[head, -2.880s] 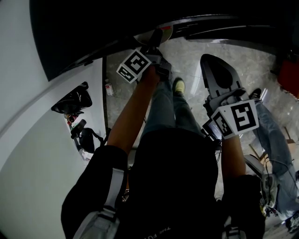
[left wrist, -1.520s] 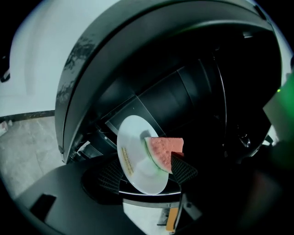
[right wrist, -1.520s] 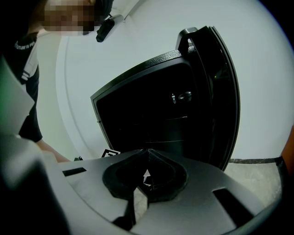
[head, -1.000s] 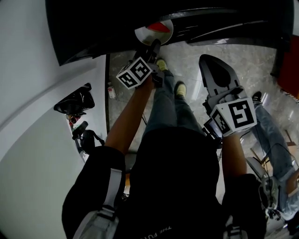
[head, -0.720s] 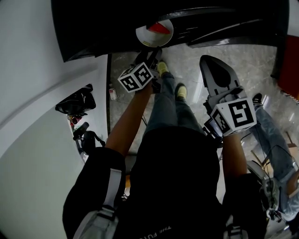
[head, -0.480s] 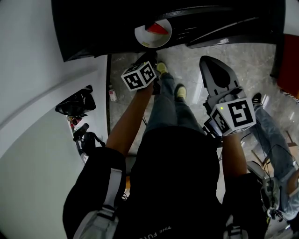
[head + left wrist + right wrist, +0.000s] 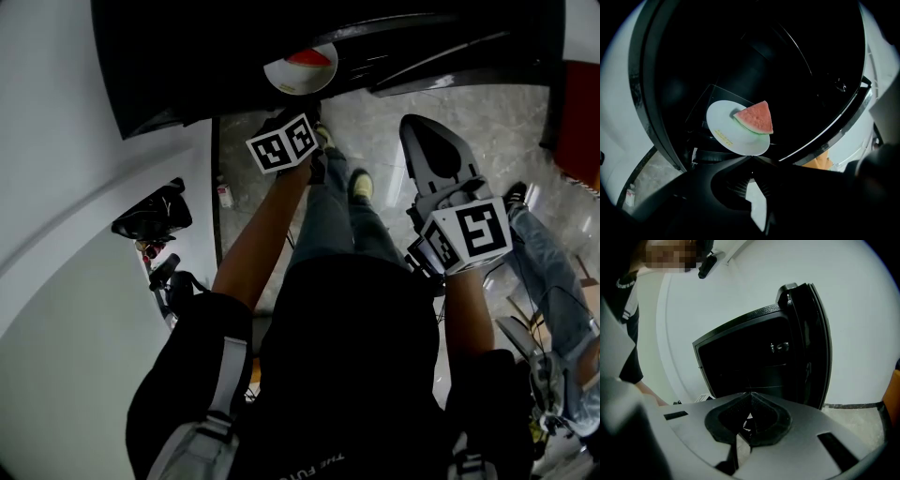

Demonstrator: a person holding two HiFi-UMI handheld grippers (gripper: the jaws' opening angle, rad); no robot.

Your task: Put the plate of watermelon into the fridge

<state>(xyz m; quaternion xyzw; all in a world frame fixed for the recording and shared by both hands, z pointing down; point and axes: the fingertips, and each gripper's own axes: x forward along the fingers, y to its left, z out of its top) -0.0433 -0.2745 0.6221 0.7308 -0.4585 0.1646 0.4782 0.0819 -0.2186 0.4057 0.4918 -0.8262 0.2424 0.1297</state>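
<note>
Now the plate [image 7: 723,132] with the watermelon [image 7: 756,119] is sitting inside the dark fridge [image 7: 643,93], in the middle of the left gripper view, so that part is looking done. We are holding the left gripper [image 7: 751,158] just below it, not touching. Its jaws have just been closing on nothing. At the right, the right gripper [image 7: 750,420] is resting pinched together, empty. Maybe only the door [image 7: 813,343] is left.

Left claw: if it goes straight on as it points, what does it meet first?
Probably the plate, its near rim just ahead inside the fridge; depth is unclear. The left claw has just closed, empty.
</note>
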